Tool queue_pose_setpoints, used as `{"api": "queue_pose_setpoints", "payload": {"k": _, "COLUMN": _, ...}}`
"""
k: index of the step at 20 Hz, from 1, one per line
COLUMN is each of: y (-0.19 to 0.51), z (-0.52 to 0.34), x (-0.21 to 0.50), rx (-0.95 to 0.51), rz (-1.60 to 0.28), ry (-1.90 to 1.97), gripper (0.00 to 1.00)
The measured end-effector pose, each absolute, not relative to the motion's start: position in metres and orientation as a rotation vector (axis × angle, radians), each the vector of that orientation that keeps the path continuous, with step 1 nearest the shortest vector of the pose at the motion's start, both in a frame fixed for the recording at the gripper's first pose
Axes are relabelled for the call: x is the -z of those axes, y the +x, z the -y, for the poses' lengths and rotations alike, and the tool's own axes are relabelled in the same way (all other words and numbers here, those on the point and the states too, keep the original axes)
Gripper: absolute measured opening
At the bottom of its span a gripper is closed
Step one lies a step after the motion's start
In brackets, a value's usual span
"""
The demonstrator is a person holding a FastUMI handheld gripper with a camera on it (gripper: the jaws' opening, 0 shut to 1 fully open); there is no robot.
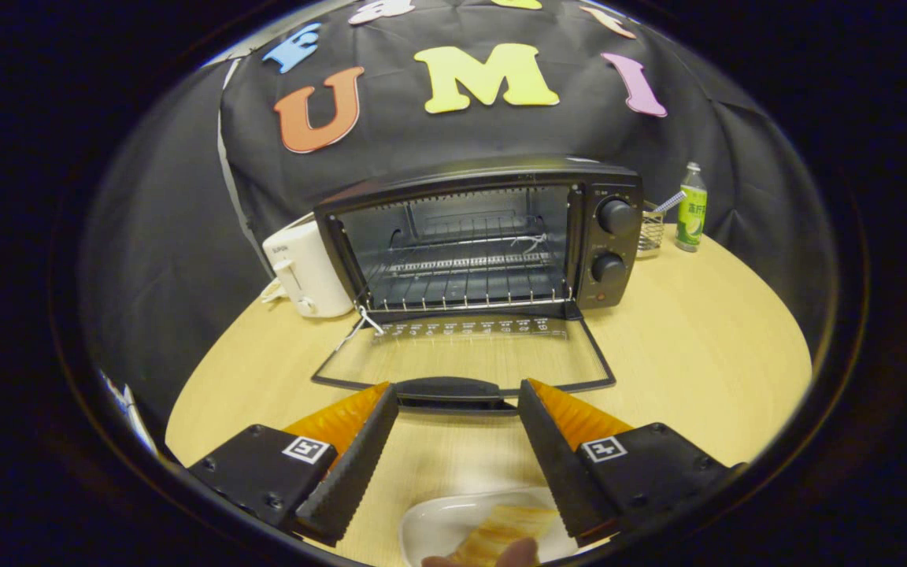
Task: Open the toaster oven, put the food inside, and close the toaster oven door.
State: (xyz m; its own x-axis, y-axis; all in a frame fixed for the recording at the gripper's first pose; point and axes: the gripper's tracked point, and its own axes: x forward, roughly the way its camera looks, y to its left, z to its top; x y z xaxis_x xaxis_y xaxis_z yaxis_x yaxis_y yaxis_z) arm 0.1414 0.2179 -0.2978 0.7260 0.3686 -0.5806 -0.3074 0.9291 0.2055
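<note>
Gripper (457, 409) fingers spread wide, holding nothing. Toaster oven (485, 236) at table's (697, 346) far edge, door (461, 362) dropped flat w/ handle just ahead of tips. Food (501, 531) on plate (438, 524) at near edge, behind tips, btwn fingers; long axis unclear. Requires pull-back, then descent.

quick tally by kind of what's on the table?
Toaster oven, door open: 1
White toaster: 1
Green bottle: 1
Wire holder: 1
White dish with food, between the open gripper fingers: 1
Total: 5
</note>
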Motion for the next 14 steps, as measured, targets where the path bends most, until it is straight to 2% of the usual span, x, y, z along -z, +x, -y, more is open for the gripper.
{"api": "queue_pose_setpoints", "payload": {"k": 4, "y": 0.108, "z": -0.198, "x": 0.266, "rx": -0.380, "rz": -0.587, "ry": 0.083, "gripper": 1.00}}
{"api": "queue_pose_setpoints", "payload": {"k": 7, "y": 0.083, "z": -0.166, "x": 0.257, "rx": -0.328, "rz": -0.538, "ry": 0.005, "gripper": 1.00}}
{"api": "queue_pose_setpoints", "payload": {"k": 14, "y": 0.029, "z": -0.154, "x": 0.297, "rx": -0.301, "rz": -0.649, "ry": 0.082, "gripper": 1.00}}
